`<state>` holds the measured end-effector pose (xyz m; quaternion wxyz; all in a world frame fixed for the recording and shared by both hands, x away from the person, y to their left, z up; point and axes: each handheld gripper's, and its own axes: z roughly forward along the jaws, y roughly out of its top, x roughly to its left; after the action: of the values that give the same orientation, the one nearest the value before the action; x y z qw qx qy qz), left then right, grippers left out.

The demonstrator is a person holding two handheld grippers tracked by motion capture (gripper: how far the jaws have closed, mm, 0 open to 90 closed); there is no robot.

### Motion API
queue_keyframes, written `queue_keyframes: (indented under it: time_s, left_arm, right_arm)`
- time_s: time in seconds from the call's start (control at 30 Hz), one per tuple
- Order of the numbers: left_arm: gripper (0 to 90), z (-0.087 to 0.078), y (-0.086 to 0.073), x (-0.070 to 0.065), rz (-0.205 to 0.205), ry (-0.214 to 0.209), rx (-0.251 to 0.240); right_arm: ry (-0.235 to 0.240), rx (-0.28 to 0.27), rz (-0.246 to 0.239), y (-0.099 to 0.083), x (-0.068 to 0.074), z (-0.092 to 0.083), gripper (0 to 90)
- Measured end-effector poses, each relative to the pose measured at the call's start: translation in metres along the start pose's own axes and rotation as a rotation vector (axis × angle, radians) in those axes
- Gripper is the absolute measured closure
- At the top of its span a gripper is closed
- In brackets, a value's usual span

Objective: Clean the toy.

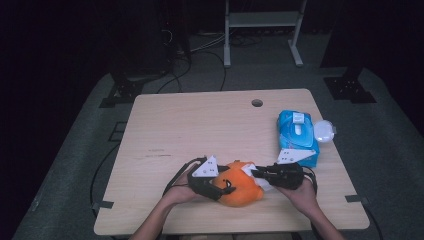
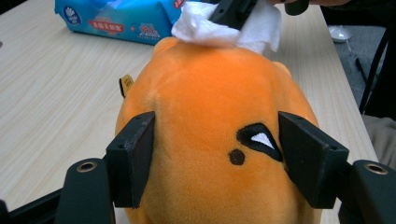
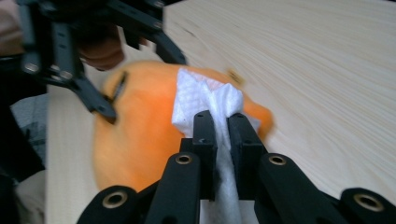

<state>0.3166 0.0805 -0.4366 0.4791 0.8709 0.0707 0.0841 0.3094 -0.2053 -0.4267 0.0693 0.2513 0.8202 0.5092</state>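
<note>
An orange plush toy [image 1: 240, 192] with a black-and-white eye lies near the front edge of the wooden table [image 1: 200, 125]. My left gripper [image 1: 225, 187] comes in from the left, and its two jaws press into the sides of the toy [image 2: 210, 93]. My right gripper [image 3: 222, 121] is shut on a white wipe [image 3: 196, 98], which it holds against the top of the toy [image 3: 140, 126]. In the left gripper view the wipe [image 2: 201, 28] rests on the toy's far side, under the right gripper [image 2: 233, 11].
A blue pack of wet wipes [image 1: 299, 135] lies at the table's right side, just behind my right hand, with a clear round lid [image 1: 324, 131] beside it. A cable hole [image 1: 257, 103] sits near the far edge. Bare wood stretches across the left and middle.
</note>
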Motion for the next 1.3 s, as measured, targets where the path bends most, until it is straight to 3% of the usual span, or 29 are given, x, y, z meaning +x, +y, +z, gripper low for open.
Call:
queue_keyframes:
  time_s: [0.1,0.13,0.23,0.27,0.3,0.33,0.37,0.43,0.53,0.63,0.67,0.7,0.73,0.77,0.83,0.9,1.03,1.13,1.2,1.3]
  left_arm:
    - [30.8,0.003,0.004,-0.005,0.038,0.007,0.006]
    - [30.8,0.005,0.007,-0.009,0.058,0.013,0.009]
    - [30.7,0.005,0.009,-0.010,0.062,0.019,0.011]
    - [30.4,0.004,0.009,-0.009,0.055,0.019,0.009]
    - [23.9,0.002,0.010,-0.005,0.009,0.019,-0.002]
    - [19.6,0.002,0.010,-0.005,0.009,0.019,-0.002]
    - [19.6,-0.001,0.011,-0.002,-0.028,0.021,-0.005]
    - [11.5,-0.002,0.012,0.002,-0.073,0.038,0.007]
    - [16.5,-0.001,0.008,0.004,-0.112,0.014,0.004]
    - [26.5,0.002,0.010,-0.004,-0.035,0.030,0.020]
    - [29.5,0.002,0.014,-0.009,0.021,0.041,0.032]
    - [30.1,0.002,0.014,-0.009,0.021,0.041,0.032]
    - [30.9,0.004,0.017,-0.016,0.083,0.051,0.039]
    - [31.3,0.004,0.017,-0.016,0.083,0.051,0.039]
    - [31.7,0.004,0.020,-0.023,0.140,0.065,0.052]
    - [31.9,0.004,0.021,-0.025,0.160,0.069,0.060]
    - [32.0,0.003,0.019,-0.023,0.152,0.063,0.047]
    - [32.0,0.005,0.021,-0.026,0.169,0.063,0.043]
    - [32.0,0.005,0.022,-0.028,0.181,0.062,0.046]
    - [31.9,0.007,0.025,-0.033,0.214,0.058,0.052]
  right_arm:
    - [0.025,-0.017,-0.017,0.006,0.007,0.004,81.8]
    - [0.031,-0.025,-0.042,0.013,0.013,0.008,81.8]
    - [0.022,-0.020,-0.050,0.016,0.013,0.011,81.8]
    - [0.022,-0.016,-0.045,0.016,0.011,0.013,81.9]
    - [0.022,-0.010,-0.028,0.012,0.008,0.013,81.9]
    - [0.022,-0.010,-0.028,0.012,0.008,0.013,81.9]
    - [0.017,-0.005,-0.028,0.011,0.008,0.013,81.9]
    - [0.009,0.001,-0.032,0.009,0.007,0.011,81.9]
    - [0.011,0.003,-0.022,0.007,0.006,0.007,81.9]
    - [0.010,-0.001,-0.019,0.008,0.008,0.006,81.9]
    - [0.012,-0.011,-0.030,0.012,0.013,0.007,81.9]
    - [0.022,-0.019,-0.031,0.014,0.014,0.008,81.9]
    - [0.030,-0.027,-0.031,0.017,0.016,0.010,81.9]
    - [0.030,-0.027,-0.031,0.017,0.016,0.010,81.9]
    - [0.018,-0.031,-0.045,0.021,0.018,0.012,82.0]
    - [0.007,-0.029,-0.034,0.022,0.014,0.012,82.0]
    - [-0.001,-0.023,0.014,0.014,0.000,0.006,82.0]
    - [-0.011,-0.011,0.043,0.009,-0.008,-0.002,81.9]
    - [-0.014,-0.012,0.038,0.010,-0.006,-0.002,81.9]
    - [-0.004,-0.024,-0.021,0.021,0.008,0.007,81.8]
